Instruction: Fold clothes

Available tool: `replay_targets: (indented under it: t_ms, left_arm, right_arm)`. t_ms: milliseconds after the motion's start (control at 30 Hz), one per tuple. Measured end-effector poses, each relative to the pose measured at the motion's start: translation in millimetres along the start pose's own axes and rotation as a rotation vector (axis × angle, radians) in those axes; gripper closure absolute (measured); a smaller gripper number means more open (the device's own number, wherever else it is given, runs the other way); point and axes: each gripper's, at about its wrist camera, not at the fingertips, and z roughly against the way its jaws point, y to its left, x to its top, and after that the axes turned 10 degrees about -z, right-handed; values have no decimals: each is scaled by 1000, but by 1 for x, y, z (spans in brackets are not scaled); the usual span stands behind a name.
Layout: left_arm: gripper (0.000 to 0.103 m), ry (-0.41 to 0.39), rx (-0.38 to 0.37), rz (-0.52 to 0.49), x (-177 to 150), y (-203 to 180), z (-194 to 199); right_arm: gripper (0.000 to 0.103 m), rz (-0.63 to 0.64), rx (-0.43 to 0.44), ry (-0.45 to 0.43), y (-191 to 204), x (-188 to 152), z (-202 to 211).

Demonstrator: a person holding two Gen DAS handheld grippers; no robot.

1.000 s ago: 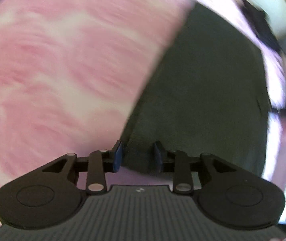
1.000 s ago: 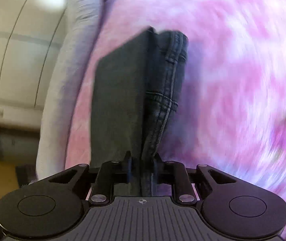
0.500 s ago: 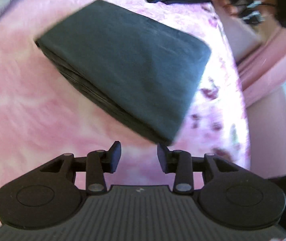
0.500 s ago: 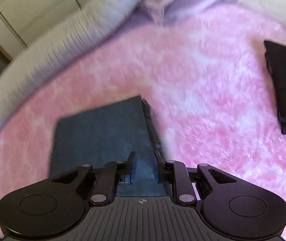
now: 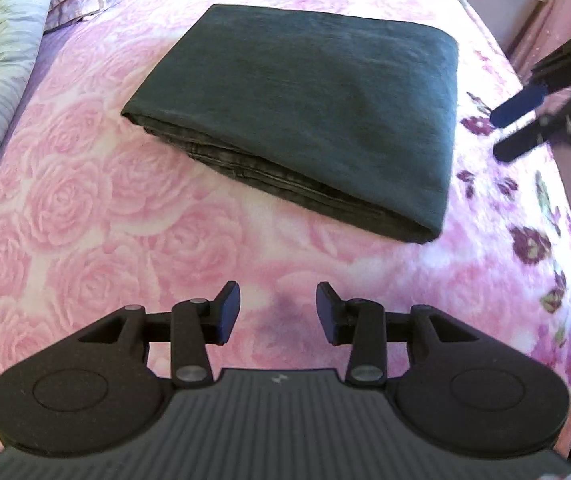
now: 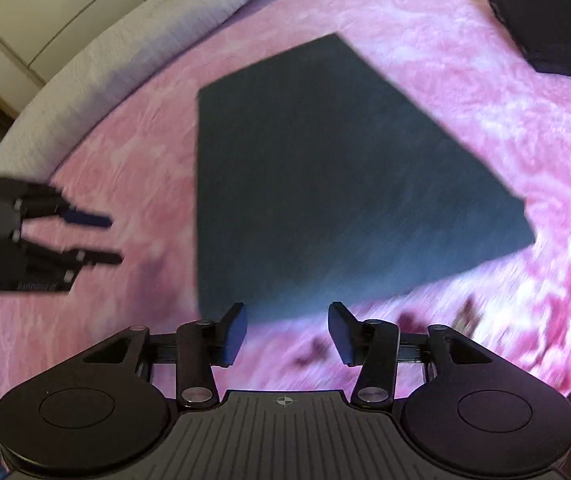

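1. I can read no words, brands or numbers anywhere in my two wrist views.
2. The only signs I see are a small pale mark on the left claw (image 5: 278, 310) body and a crosshair mark on the right claw (image 6: 287, 330) body.

Bright daylight; left wrist view sharp, right wrist view smeared by motion.

In the left wrist view the pink bedspread (image 5: 133, 208) is evenly lit and its rose pattern reads crisply, with highlights washing out towards 12 and 1 o'clock; the folded dark garment (image 5: 305, 96) throws a soft shadow along its near edge, and the right claw (image 5: 517, 128) at 3 o'clock is slightly blurred. Fisheye bending curves the bed's edges and darkens the corners. In the right wrist view the bedspread streaks, worst from 3 to 5 o'clock, the garment's edges (image 6: 325, 168) look soft, and the left claw (image 6: 97, 240) at 9 o'clock is blurred.
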Motion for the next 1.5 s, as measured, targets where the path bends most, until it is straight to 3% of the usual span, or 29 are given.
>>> replay_targets:
  t_ms: [300,400,467,533,667,733,833,967,1000,1033,1067,1133,1200,1300,1400,1500]
  left_arm:
    - [66,-18,7,-84,-5,-13,8]
    - [58,-27,43,-150,-6,-19,10]
    - [49,-43,98,-232,-7,-22,10]
    - [40,-67,144,-318,-7,-22,9]
    - [37,-109,239,-505,2,-14,-2]
    - [37,-129,276,-612,8,-9,-11]
    - [35,-196,254,-705,22,5,-21]
    - [32,-252,215,-664,48,31,-28]
    - [32,-253,216,-658,54,37,-31]
    - [32,-254,220,-652,59,43,-34]
    - [32,-252,219,-651,63,47,-37]
    - [32,-248,225,-676,69,51,-40]
    - [32,-247,241,-753,71,46,-42]
    - [32,-244,247,-893,71,31,-50]
    - [32,-229,250,-974,72,12,-65]
    - [32,-220,246,-999,77,-4,-78]
  right_arm:
    - [43,294,-118,-7,54,-20,-20]
    - [37,289,-124,-27,56,-19,-32]
    - [32,167,-75,-37,46,-15,-33]
    - [29,-49,-2,-41,21,-15,-35]
    - [28,-541,168,-128,-41,-32,-44]
    - [28,-698,202,-221,-61,-43,-47]
    - [28,-872,218,-345,-83,-53,-58]
    - [28,-1023,239,-395,-105,-53,-80]
    - [44,-1049,250,-397,-110,-51,-85]
    - [74,-1063,260,-381,-116,-46,-88]
    - [79,-1080,250,-349,-123,-40,-87]
    - [89,-1056,217,-296,-136,-21,-79]
    - [93,-969,180,-304,-149,4,-60]
    - [93,-851,108,-375,-188,49,-29]
    - [93,-750,31,-331,-214,88,-23]
    - [82,-512,-130,-322,-192,103,-11]
